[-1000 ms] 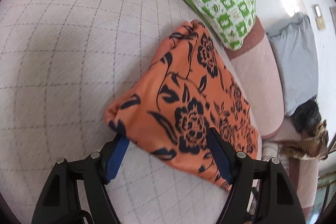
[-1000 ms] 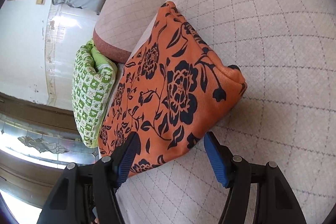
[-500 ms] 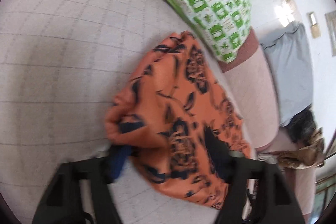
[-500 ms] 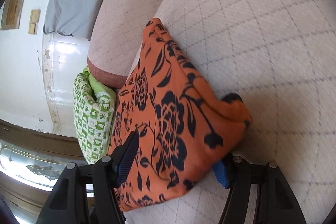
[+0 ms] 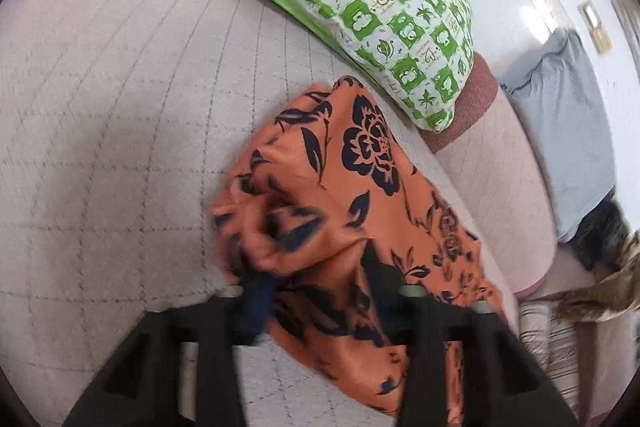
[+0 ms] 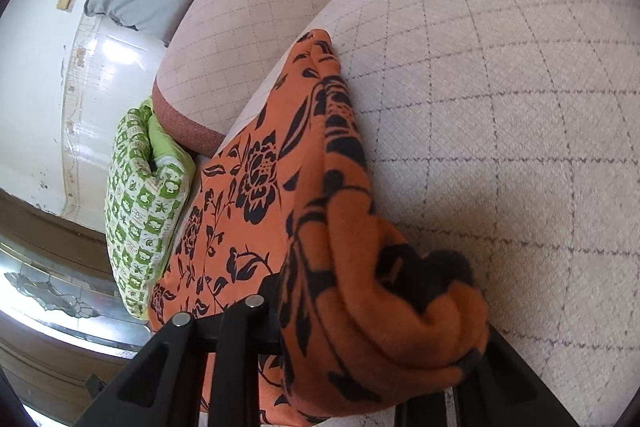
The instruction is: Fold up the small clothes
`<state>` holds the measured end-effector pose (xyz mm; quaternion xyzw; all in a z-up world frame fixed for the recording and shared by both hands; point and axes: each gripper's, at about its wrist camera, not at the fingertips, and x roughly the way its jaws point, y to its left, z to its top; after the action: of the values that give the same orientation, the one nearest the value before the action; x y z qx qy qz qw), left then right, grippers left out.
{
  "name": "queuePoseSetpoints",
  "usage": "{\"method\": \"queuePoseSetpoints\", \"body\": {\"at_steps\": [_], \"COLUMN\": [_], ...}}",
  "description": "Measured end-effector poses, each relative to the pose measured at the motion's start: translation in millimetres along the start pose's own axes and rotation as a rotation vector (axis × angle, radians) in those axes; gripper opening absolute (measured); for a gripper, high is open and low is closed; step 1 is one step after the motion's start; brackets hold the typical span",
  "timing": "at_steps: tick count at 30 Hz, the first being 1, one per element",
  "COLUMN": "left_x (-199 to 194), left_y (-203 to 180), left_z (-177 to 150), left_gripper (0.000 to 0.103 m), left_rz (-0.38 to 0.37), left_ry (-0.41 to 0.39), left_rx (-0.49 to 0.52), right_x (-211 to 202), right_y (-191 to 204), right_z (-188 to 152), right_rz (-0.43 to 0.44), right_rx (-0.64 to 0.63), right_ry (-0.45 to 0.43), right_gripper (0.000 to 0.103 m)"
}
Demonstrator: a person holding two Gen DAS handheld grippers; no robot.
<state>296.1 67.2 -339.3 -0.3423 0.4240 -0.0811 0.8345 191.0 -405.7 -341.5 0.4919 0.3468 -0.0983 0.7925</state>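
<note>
In the left wrist view, the orange cloth with black flower print (image 5: pixel 352 195) lies on a pale quilted sofa seat (image 5: pixel 120 147), just below a green-and-white checked pillow (image 5: pixel 360 11). The left gripper (image 5: pixel 320 291) is closing, a bunched corner of the cloth between its fingers; motion blur hides whether the pads press it. In the right wrist view, the right gripper (image 6: pixel 372 331) is closing around a thick gathered fold of the same cloth (image 6: pixel 280 187), which bulges over and covers its fingers.
</note>
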Motion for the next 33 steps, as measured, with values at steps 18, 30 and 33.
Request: {"method": "queuePoseSetpoints", "body": {"at_steps": [18,30,33], "left_x": [-19.7,-104.2,-134.8], "left_y": [-0.8,22.7,36.4], "left_z": [-0.8,-38.3,-72.9], "left_gripper": [0.015,0.013,0.014], "left_rz": [0.025,-0.019,-0.007], "left_ry": [-0.077,-0.077,-0.048], "left_rx": [0.061,0.055,0.082], "right_x": [-25.5,-104.5,-134.6], "right_y": [17.7,35.7,17.2], "right_z": [-6.1,-50.8,-65.7], "right_rz": [0.034,0.085,0.098], "right_rx": [-0.079,-0.178,-0.161], "right_ry": [-0.072,-0.109,-0.081], "right_gripper": [0.022,0.022,0.022]}}
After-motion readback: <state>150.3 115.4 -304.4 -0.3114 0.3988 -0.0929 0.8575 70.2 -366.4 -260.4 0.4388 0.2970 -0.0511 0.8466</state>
